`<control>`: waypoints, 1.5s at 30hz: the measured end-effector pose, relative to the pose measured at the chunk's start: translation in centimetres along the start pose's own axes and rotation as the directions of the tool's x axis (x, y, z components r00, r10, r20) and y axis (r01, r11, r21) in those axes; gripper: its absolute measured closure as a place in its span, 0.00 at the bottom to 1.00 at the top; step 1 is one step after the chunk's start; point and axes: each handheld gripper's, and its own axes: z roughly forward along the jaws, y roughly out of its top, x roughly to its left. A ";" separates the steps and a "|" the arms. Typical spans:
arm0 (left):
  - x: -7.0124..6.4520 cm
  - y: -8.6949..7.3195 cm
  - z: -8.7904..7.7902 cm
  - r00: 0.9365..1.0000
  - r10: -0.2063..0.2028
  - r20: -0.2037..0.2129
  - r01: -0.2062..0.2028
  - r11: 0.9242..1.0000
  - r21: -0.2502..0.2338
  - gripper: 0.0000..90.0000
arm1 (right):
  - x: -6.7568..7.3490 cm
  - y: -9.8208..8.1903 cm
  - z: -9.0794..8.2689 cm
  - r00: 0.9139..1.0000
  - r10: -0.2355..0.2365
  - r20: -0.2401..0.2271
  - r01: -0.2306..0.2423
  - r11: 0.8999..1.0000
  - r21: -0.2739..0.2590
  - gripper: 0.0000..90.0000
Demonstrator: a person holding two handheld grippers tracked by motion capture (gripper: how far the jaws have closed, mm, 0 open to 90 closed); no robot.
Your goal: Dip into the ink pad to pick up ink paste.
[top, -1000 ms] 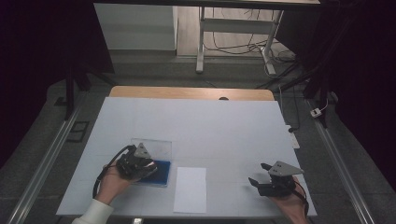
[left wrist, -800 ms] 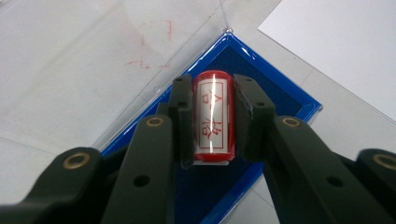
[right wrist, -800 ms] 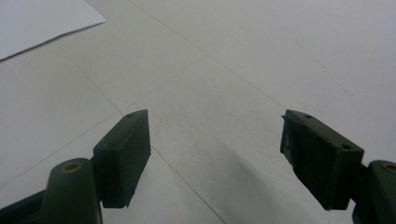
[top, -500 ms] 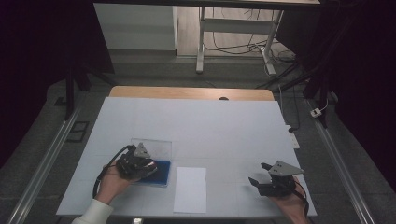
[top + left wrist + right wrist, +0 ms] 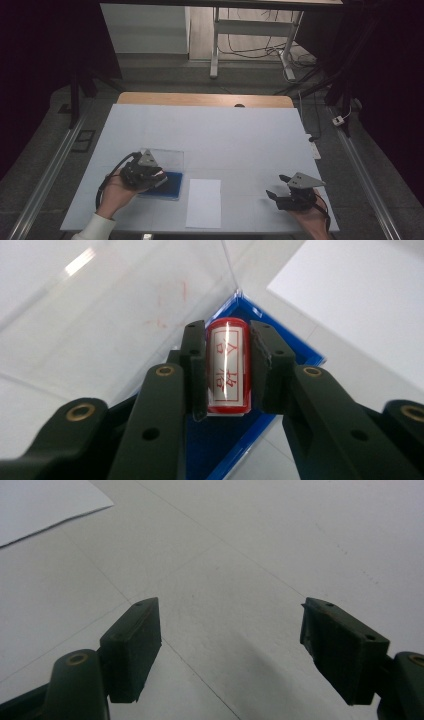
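The left gripper (image 5: 227,370) pinches a red stamp (image 5: 228,369) upright over the blue ink tray (image 5: 295,347) — likely for inking; the right gripper (image 5: 230,650) rests spread, empty.

Both tongs are black. The left tongs (image 5: 159,176) carry a grey three-cornered plate on top, and a black cable loops from their back. The right tongs (image 5: 276,186) bear the same grey plate and a dark cable behind. Seen close, each jaw is a flat black bar with brass-ringed pivot holes, small screw holes and a blocky dark pad. A white sleeve (image 5: 94,229) covers the left wrist.
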 end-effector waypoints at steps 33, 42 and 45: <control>0.3 -0.2 -2.4 0.999 -0.027 0.022 0.028 0.998 -0.051 0.79 | 0.0 -0.2 0.1 1.000 0.002 0.001 -0.002 1.000 0.007 0.27; 0.3 -0.4 -0.5 0.999 -0.026 0.035 0.026 1.000 -0.001 0.79 | 0.0 -0.2 0.2 1.000 0.004 0.001 -0.004 1.000 0.008 0.27; 0.3 -0.4 0.1 0.999 -0.025 0.029 0.025 1.000 0.011 0.78 | 0.0 -0.2 0.2 1.000 0.005 0.001 -0.005 1.000 0.009 0.27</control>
